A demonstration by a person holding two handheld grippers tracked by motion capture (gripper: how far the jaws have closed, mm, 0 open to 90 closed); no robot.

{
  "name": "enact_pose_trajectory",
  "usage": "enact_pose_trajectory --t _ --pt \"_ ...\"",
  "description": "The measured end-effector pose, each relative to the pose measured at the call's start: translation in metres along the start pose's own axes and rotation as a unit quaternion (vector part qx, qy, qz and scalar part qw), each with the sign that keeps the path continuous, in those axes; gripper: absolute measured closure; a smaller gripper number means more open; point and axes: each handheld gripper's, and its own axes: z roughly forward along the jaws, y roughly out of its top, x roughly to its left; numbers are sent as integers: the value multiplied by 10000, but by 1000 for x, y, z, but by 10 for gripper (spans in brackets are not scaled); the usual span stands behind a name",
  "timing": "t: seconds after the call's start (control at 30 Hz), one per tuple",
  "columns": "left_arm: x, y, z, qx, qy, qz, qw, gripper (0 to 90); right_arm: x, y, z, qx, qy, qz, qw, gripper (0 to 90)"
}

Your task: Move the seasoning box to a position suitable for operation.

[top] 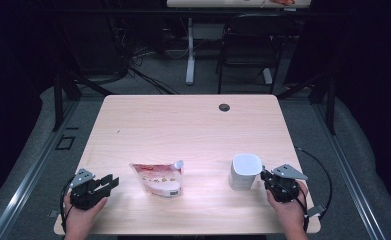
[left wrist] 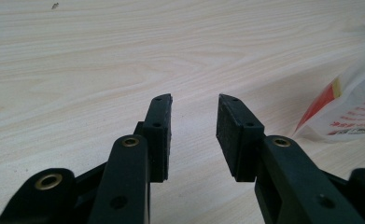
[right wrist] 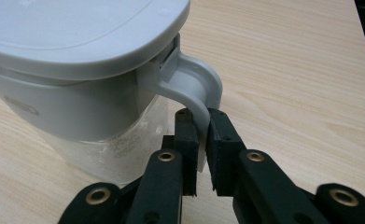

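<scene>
White plastic jug (right wrist: 77,70), curved handle (right wrist: 201,100) pinched by right gripper (right wrist: 202,133) jaws, left gripper (left wrist: 194,135) jaws parted, empty.

A light wooden table (top: 193,125) fills the middle of the frame, with a small dark round grommet (top: 224,107) near its far edge. Beyond it, at upper right, stands a black chair (top: 248,47). Tangled cables (top: 133,60) lie on the grey floor at upper left.
</scene>
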Motion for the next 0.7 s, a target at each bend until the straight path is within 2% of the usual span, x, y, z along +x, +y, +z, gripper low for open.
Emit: enact_pose_trajectory --t 0.33,0.6,0.7 --pt "0 0 0 28 -3 38 10000 658 1 -1 -3 25 36 98 9999 833" --pt "0 0 0 9 14 34 10000 658 24 1 -6 121 176 -205 9996 837" --pt "0 0 0 3 29 49 10000 658 28 2 -6 123 205 -218 9995 836"
